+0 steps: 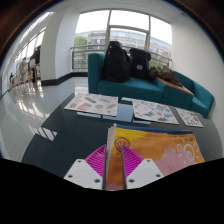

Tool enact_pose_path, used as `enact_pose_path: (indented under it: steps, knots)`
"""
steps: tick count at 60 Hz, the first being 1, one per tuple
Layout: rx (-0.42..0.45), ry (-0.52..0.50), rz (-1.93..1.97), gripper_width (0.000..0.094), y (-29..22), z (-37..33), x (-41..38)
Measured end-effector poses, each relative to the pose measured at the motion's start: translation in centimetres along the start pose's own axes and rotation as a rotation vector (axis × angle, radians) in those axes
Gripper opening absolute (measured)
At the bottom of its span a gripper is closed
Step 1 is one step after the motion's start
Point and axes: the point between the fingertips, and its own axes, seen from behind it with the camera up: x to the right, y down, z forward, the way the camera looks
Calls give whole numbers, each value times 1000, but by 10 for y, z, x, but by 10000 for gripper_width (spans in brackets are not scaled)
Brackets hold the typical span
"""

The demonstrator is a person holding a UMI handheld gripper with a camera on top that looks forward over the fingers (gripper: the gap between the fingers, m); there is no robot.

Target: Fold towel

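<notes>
Looks like an office lounge or lobby. Teal sofa with bags piled on it, backed by tall windows showing buildings outside. Glossy pale floor. Dark low table strewn with printed sheets.

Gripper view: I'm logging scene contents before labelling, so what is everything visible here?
towel: one, orange and yellow with a pink patch, on the table, between and just ahead of the fingers
table: one, dark, glossy, under the towel
sheets: several, pale printed, at the table's far side
sofa: one, teal, beyond the table
bags: dark, on the sofa; count unclear
windows: large, behind the sofa
tool: one, white fingers, pink pads, towel's edge between them
</notes>
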Motion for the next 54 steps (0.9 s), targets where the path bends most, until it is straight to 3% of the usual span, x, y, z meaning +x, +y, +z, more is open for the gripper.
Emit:
enact_pose_path:
  steps: [5, 11, 16, 23, 36, 43, 50, 54]
  knots:
    - [2, 46, -37, 31, -1, 3, 10]
    - [-6, 27, -19, 31, -1, 1, 7]
    - [-25, -47, 29, 32, -6, -7, 8]
    - [47, -81, 93, 31, -42, -34, 42]
    - [94, 45, 137, 31, -60, -67, 187]
    - [31, 134, 167, 30, -25, -47, 263]
    - [-18, 214, 168, 180, 9, -22, 322]
    - [-61, 236, 161, 397, 25, -18, 342]
